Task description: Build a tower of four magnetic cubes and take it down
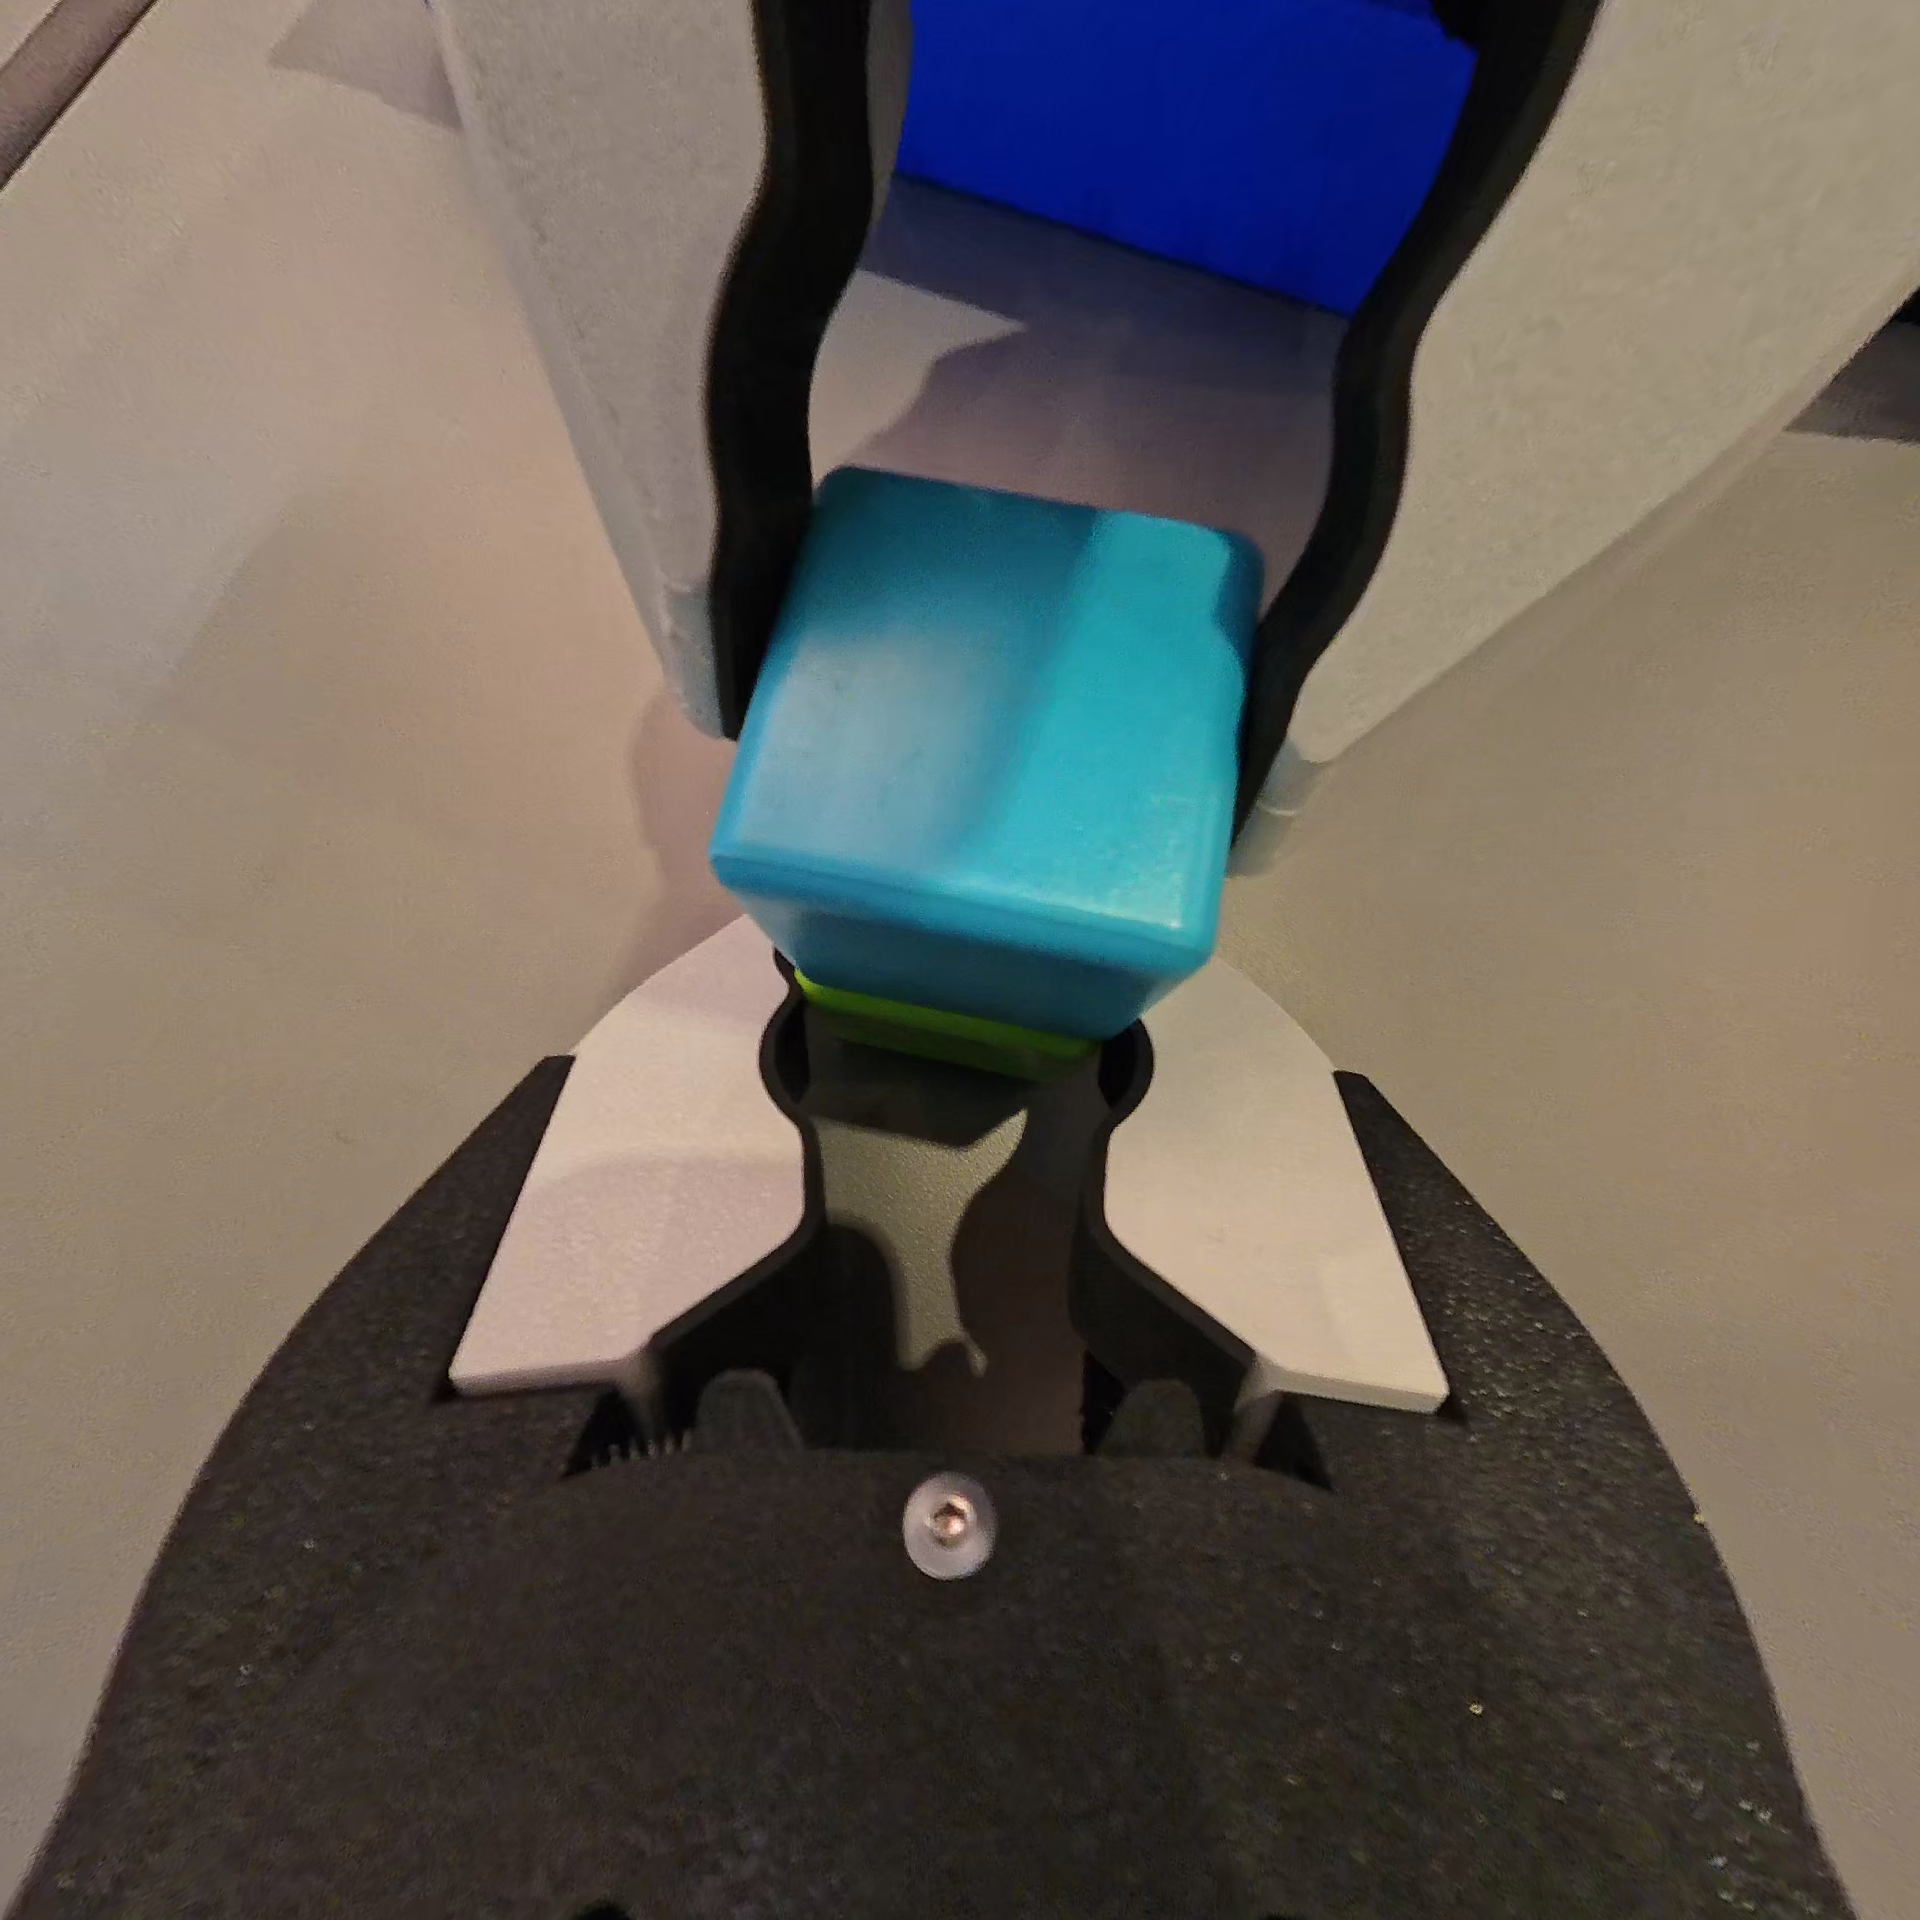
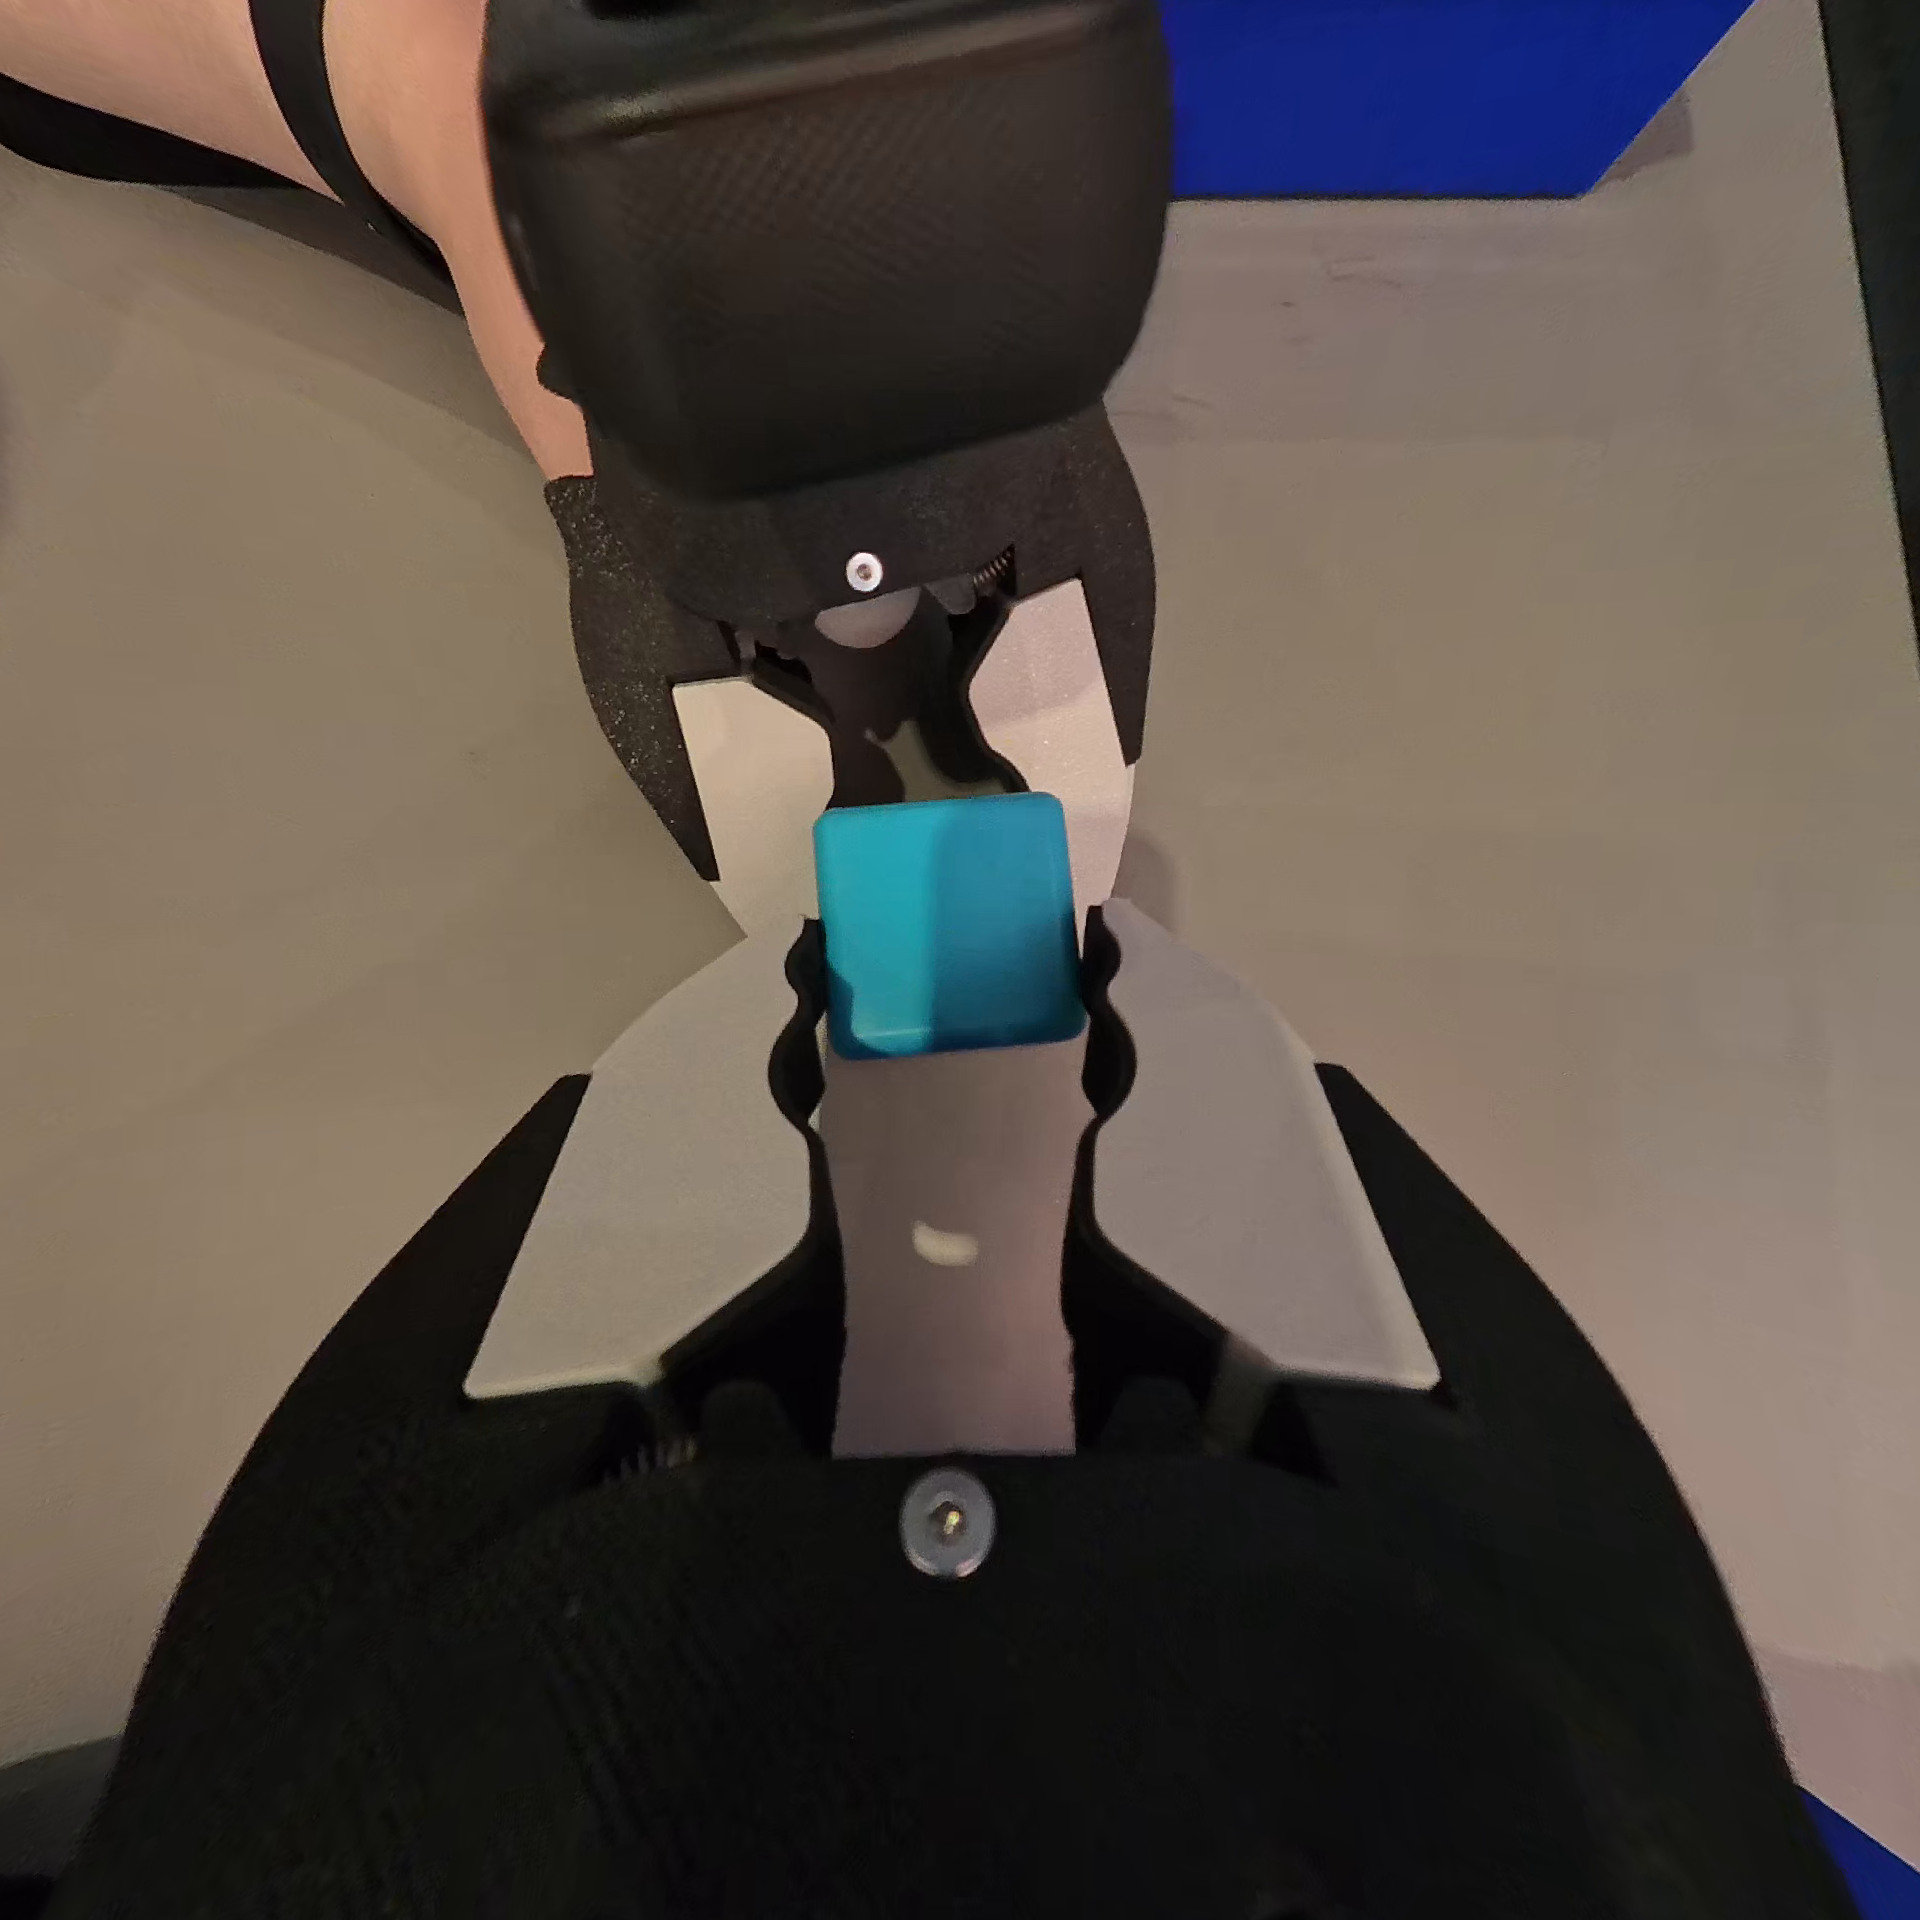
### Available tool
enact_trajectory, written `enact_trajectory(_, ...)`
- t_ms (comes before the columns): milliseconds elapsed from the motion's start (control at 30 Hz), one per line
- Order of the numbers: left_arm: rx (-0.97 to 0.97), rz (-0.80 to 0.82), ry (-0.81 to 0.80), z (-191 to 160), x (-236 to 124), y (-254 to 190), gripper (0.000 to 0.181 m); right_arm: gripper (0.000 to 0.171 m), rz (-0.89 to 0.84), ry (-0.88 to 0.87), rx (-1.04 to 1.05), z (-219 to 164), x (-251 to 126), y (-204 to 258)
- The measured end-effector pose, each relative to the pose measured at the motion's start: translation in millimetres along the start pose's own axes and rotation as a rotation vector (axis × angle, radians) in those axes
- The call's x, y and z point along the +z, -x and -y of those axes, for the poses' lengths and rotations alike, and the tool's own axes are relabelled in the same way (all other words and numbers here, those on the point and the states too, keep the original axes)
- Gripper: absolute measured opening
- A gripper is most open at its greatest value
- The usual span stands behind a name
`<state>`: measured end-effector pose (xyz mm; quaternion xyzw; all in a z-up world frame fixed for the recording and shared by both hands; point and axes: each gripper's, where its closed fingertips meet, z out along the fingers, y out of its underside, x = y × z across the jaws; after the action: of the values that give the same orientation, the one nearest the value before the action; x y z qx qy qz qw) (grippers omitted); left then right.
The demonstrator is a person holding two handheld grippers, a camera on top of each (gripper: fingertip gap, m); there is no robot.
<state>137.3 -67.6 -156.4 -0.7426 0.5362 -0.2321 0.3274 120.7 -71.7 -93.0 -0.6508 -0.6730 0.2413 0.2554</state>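
In the left wrist view, the left gripper (image 1: 951, 1039) clenches a green cube (image 1: 940, 1023) just under a blue cube (image 1: 987, 727), which the right gripper (image 1: 997, 675) grasps from the far side. The two cubes touch, the blue one tilted. To part or seat them cleanly, I judge, hold the green cube steady and move the blue one straight, without twisting. Beyond lie the bare table (image 1: 260, 727) and a dark blue block (image 1: 1174, 135). The grippers crowd each other; nothing else obstructs.

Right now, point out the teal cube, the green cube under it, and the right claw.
teal cube (image 1: 987, 717), left wrist view, top face.
green cube (image 1: 935, 1023), left wrist view, visible edge.
right claw (image 2: 951, 997), right wrist view, between fingertips.
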Motion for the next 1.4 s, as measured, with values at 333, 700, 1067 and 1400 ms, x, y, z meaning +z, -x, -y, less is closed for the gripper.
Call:
enact_trajectory(333,0.001,-0.003,0.001,0,0,0,0.053,0.049,0.007,0.002,0.016,-1,-1,0)
enact_trajectory(700,0.002,-0.008,0.002,1,1,-1,0.053,0.049,0.016,0.004,0.033,-2,-2,0)
enact_trajectory(1067,0.001,-0.012,0.004,1,2,-1,0.054,0.049,0.020,-0.021,0.040,2,-5,-1)
enact_trajectory(1400,0.001,-0.013,0.004,2,2,-1,0.054,0.049,-0.080,-0.123,0.022,12,-66,-10)
